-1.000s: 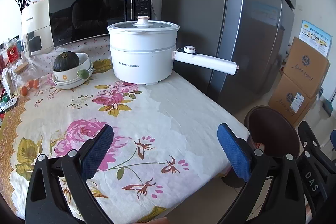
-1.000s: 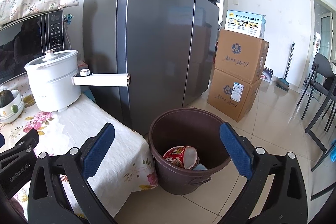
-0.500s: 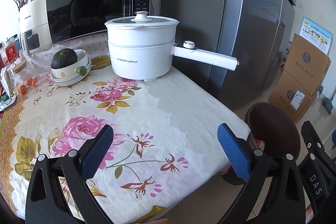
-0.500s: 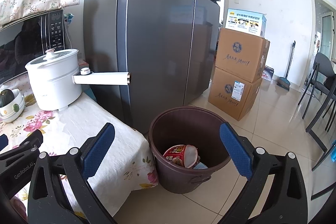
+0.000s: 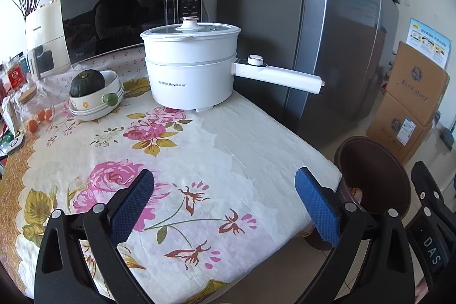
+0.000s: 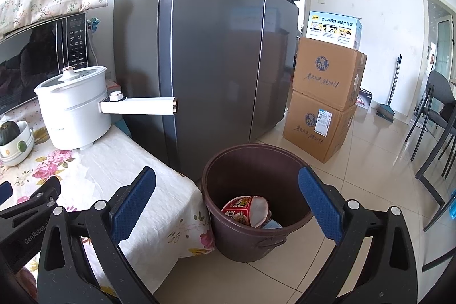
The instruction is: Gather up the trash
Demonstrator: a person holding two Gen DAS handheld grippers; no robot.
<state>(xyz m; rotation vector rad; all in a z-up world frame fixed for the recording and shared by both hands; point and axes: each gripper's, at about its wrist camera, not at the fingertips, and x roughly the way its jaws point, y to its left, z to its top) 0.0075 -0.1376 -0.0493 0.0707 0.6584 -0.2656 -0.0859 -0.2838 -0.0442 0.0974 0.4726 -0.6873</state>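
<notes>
A dark brown trash bin [image 6: 256, 235] stands on the floor at the table's right corner; its rim also shows in the left wrist view as the bin [image 5: 379, 175]. Inside lie a red instant-noodle cup [image 6: 246, 210] and a bluish scrap [image 6: 272, 224]. My right gripper [image 6: 226, 201] hangs open above and in front of the bin with nothing between its fingers. My left gripper [image 5: 225, 204] is open over the flowered tablecloth [image 5: 199, 155], empty. Part of the right gripper's black frame [image 5: 430, 227] shows at the left wrist view's right edge.
A white electric pot [image 5: 191, 70] with a long handle [image 5: 279, 76] jutting over the table edge, a bowl stack holding a green squash [image 5: 94, 93], a microwave [image 5: 128, 16], a grey fridge [image 6: 216, 47], stacked cardboard boxes [image 6: 325, 101], dark chairs [image 6: 433, 116] at right.
The left wrist view has edged a little nearer the table, so the pot and bowls sit slightly larger and lower. Both grippers remain open and empty; the bin's contents are unchanged.
</notes>
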